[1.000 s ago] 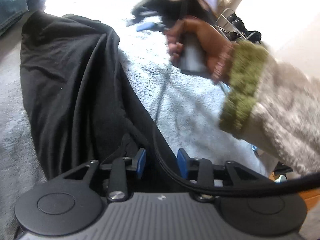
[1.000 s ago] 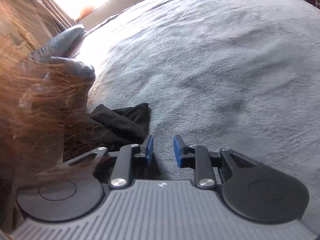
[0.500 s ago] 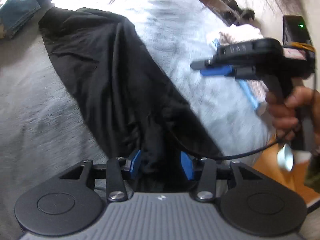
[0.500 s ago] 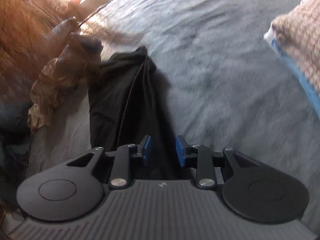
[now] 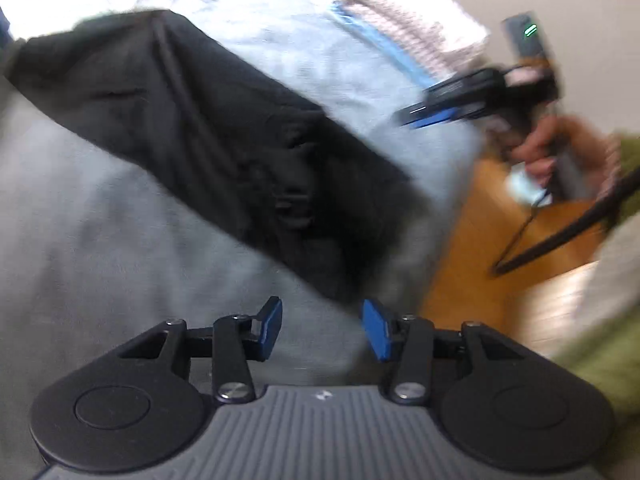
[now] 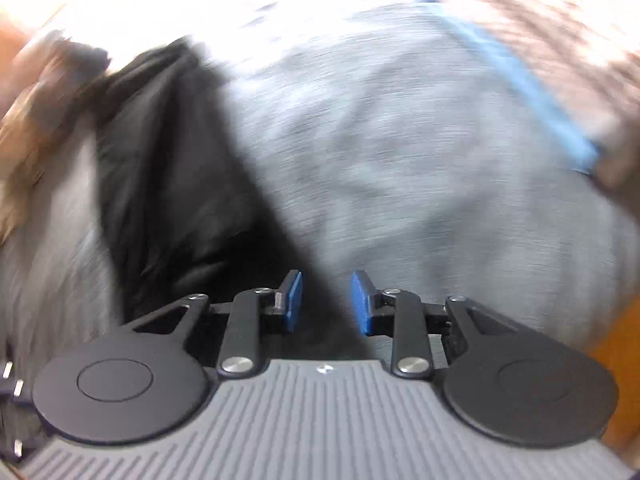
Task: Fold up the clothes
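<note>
A black garment (image 5: pixel 224 136) lies in a long crumpled strip on the grey blanket (image 5: pixel 100 248), running from upper left to lower right. My left gripper (image 5: pixel 322 328) is open and empty, just short of the garment's near end. My right gripper (image 6: pixel 326 302) is open, with the garment's edge (image 6: pixel 180 184) running under its left finger; it grips nothing. The right gripper also shows in the left wrist view (image 5: pixel 452 104), held above the blanket at the right. Both views are motion-blurred.
A folded knit cloth with a blue edge (image 5: pixel 400 36) lies at the blanket's far right corner and shows in the right wrist view (image 6: pixel 540 40). An orange wooden floor (image 5: pixel 500 232) lies past the blanket's right edge. A mottled brown cloth (image 6: pixel 36 120) lies at the left.
My left gripper has opened, let go of the black garment and pulled back from it. The garment now lies stretched out. My right gripper has opened wider and swung right.
</note>
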A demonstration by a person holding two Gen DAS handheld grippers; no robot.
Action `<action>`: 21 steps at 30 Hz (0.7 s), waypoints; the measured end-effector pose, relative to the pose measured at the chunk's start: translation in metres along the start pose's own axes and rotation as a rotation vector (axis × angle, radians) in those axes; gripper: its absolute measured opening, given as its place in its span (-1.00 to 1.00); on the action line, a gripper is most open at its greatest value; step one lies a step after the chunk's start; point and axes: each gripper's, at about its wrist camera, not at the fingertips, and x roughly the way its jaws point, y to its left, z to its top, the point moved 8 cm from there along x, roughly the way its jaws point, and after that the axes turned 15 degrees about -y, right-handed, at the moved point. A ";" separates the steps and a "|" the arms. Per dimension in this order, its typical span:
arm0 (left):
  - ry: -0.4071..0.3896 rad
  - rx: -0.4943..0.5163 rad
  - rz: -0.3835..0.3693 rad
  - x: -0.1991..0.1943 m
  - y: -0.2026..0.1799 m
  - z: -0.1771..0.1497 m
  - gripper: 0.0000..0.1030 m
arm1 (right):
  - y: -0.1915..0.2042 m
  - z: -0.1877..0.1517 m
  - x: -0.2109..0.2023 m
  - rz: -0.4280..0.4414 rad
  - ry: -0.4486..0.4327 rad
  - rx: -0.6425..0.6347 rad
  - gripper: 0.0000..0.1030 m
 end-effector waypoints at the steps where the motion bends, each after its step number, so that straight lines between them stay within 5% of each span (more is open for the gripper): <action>1: -0.001 0.015 0.022 0.004 0.001 0.000 -0.11 | -0.008 0.003 -0.001 -0.012 -0.012 0.018 -0.48; 5: -0.049 0.004 0.078 0.033 0.002 0.019 -0.16 | 0.015 -0.009 -0.004 0.081 0.006 -0.055 -0.48; 8: -0.080 -0.022 0.047 0.056 -0.009 0.039 -0.16 | 0.042 -0.027 -0.008 0.128 0.025 -0.142 -0.48; 12: -0.010 0.023 0.024 0.085 -0.030 0.039 -0.17 | 0.063 -0.041 -0.011 0.126 0.021 -0.148 -0.43; 17: 0.058 0.124 0.131 0.109 -0.037 0.025 -0.20 | 0.065 -0.034 -0.010 0.108 -0.043 -0.027 -0.42; 19: 0.073 0.145 0.160 0.115 -0.037 0.021 -0.29 | 0.068 -0.027 -0.005 0.112 -0.072 -0.003 -0.41; 21: 0.090 0.156 0.189 0.121 -0.033 0.017 -0.63 | 0.074 -0.026 0.006 0.110 -0.051 -0.004 -0.41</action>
